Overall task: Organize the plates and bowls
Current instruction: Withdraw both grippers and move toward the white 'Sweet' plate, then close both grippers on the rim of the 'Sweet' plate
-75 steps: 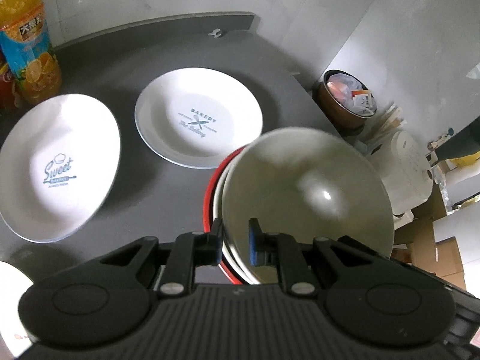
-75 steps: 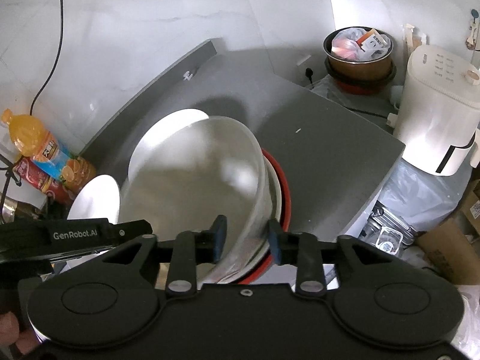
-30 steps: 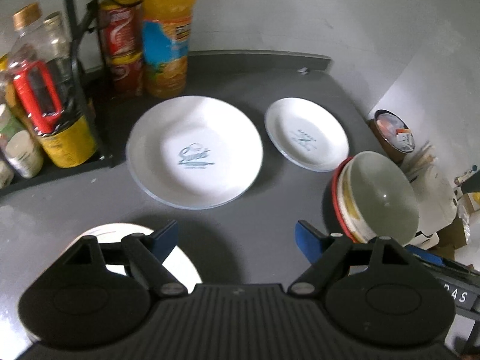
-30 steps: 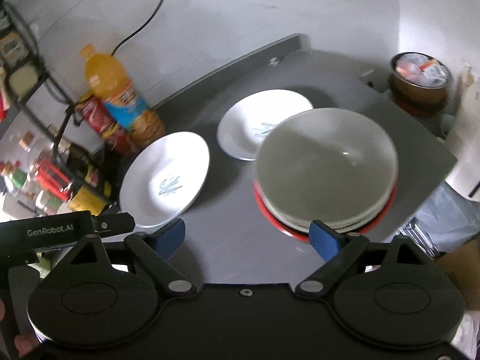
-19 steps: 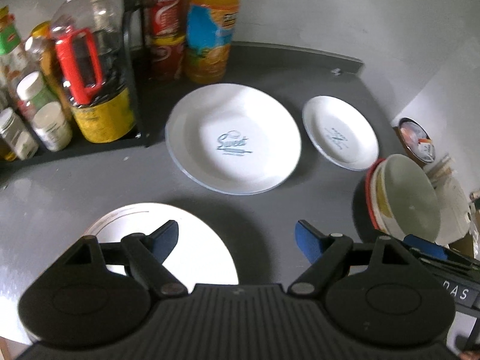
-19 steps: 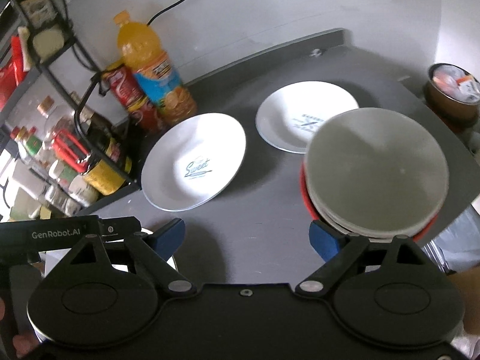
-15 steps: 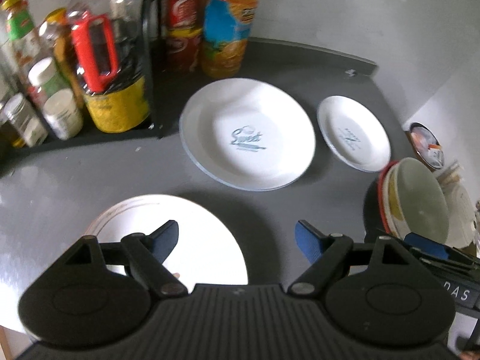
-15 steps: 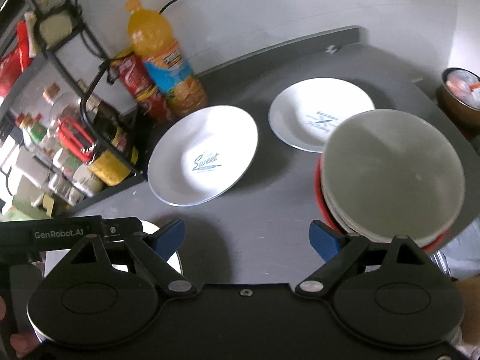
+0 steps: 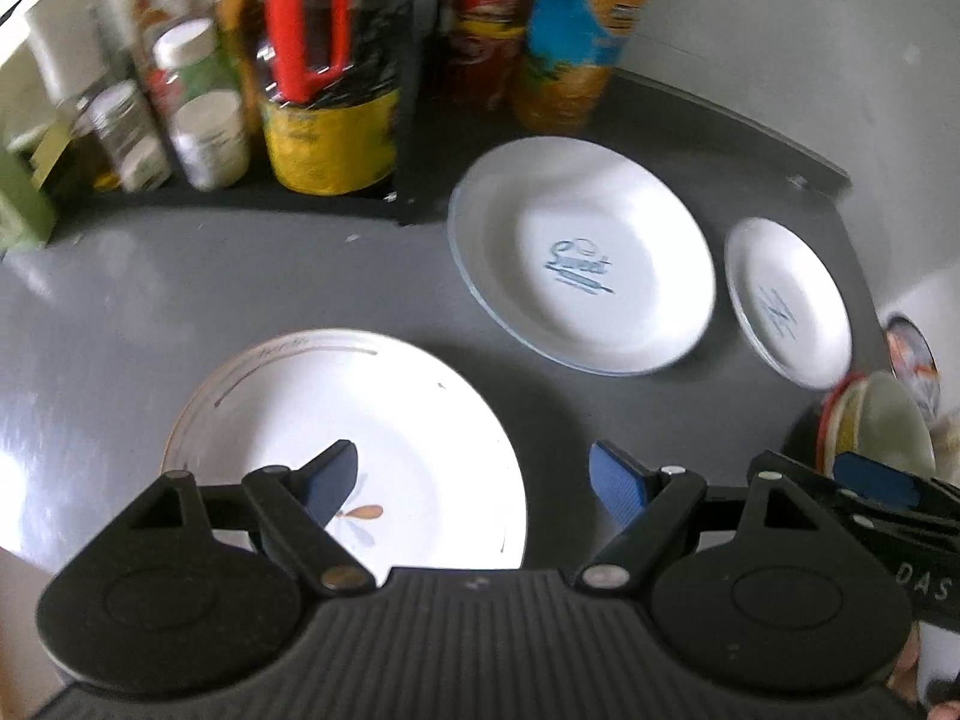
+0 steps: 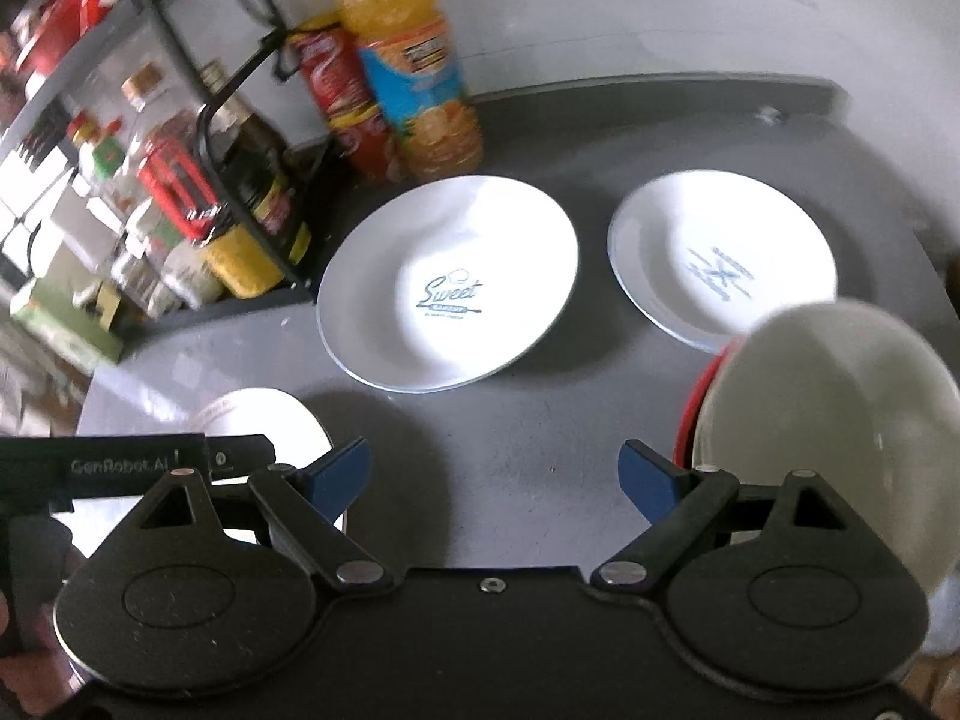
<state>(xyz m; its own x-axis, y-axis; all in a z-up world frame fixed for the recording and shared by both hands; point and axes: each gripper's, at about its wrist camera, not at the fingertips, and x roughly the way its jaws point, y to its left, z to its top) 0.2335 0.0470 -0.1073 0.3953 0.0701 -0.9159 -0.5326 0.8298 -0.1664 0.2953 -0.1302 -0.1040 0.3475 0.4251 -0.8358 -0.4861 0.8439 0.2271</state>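
On the grey counter lie three white plates. The nearest, a flat plate with an orange leaf mark (image 9: 336, 438), sits just under my left gripper (image 9: 474, 480), which is open and empty. Behind it are the large "Sweet" plate (image 9: 582, 264) (image 10: 447, 282) and a smaller printed plate (image 9: 786, 300) (image 10: 720, 264). A stack of bowls with a red one at the bottom (image 10: 822, 408) (image 9: 870, 432) stands at the right edge. My right gripper (image 10: 495, 474) is open and empty over bare counter, left of the stack. The flat plate (image 10: 264, 420) shows partly behind my left gripper's body.
A black wire rack (image 9: 414, 120) with jars, a yellow can and a red-handled bottle lines the back left. An orange drink bottle (image 10: 414, 66) and a red can (image 10: 342, 102) stand against the wall. The counter (image 9: 180, 276) ends close to the bowl stack on the right.
Both grippers let go of the bowl, opened and drew back and to the left. The bowl now rests on the stack, and the flat plate has come into view under my left gripper.
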